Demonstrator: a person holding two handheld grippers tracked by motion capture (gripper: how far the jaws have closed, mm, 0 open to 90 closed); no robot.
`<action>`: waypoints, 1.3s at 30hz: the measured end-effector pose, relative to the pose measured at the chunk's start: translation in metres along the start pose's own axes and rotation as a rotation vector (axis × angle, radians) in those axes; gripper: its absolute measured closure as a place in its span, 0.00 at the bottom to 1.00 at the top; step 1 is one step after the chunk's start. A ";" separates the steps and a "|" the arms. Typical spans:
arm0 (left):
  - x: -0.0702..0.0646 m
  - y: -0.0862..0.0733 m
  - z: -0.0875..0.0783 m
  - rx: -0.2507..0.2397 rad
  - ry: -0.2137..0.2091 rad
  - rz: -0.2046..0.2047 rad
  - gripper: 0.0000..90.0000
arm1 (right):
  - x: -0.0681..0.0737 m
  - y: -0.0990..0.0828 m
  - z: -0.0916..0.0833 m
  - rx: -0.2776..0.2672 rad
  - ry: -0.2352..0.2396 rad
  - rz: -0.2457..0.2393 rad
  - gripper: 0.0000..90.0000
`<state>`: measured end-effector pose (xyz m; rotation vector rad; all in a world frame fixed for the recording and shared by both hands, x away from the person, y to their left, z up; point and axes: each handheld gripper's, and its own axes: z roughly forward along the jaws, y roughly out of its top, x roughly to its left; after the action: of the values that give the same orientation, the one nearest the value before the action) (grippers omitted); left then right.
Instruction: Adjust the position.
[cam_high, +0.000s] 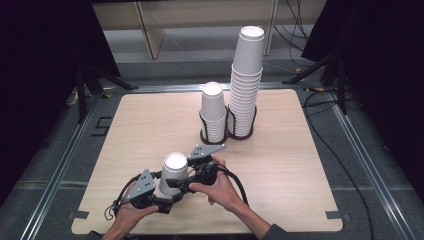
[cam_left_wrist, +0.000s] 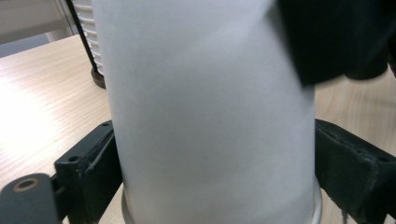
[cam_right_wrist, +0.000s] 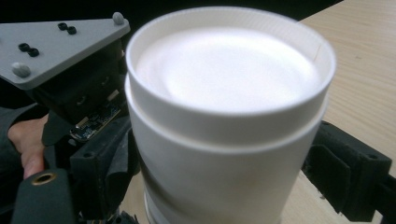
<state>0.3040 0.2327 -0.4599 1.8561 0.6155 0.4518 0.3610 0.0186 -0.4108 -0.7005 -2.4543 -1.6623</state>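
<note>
An upside-down white paper cup (cam_high: 173, 175) stands near the table's front edge, with both grippers around it. My left gripper (cam_high: 167, 194) reaches in from the left, low on the cup. In the left gripper view its black jaws sit against both sides of the cup (cam_left_wrist: 210, 107). My right gripper (cam_high: 186, 181) comes in from the right. In the right gripper view the cup (cam_right_wrist: 224, 140) stands between the jaws, and both pads (cam_right_wrist: 109, 172) touch its wall. A stepped band rings the cup under its base. The other gripper's grey plate (cam_right_wrist: 60, 44) shows behind.
Two stacks of white cups stand in black wire holders at the table's back middle: a short stack (cam_high: 213, 112) and a tall stack (cam_high: 246, 80). The wooden table (cam_high: 285, 165) is bare to the right and left. Dark stands and cables surround it.
</note>
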 end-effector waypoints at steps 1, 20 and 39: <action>0.000 0.000 0.000 0.011 -0.006 0.013 0.11 | -0.004 0.002 -0.002 -0.018 -0.010 -0.049 0.17; -0.017 0.002 0.003 0.167 -0.045 0.257 0.12 | 0.004 0.011 -0.015 0.224 0.058 -0.138 0.18; -0.012 0.003 0.000 -0.009 -0.064 0.153 0.06 | -0.010 0.015 -0.033 0.148 0.094 -0.106 0.24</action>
<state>0.2946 0.2245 -0.4575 1.9091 0.4298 0.4919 0.3700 -0.0095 -0.3883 -0.4699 -2.5548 -1.4894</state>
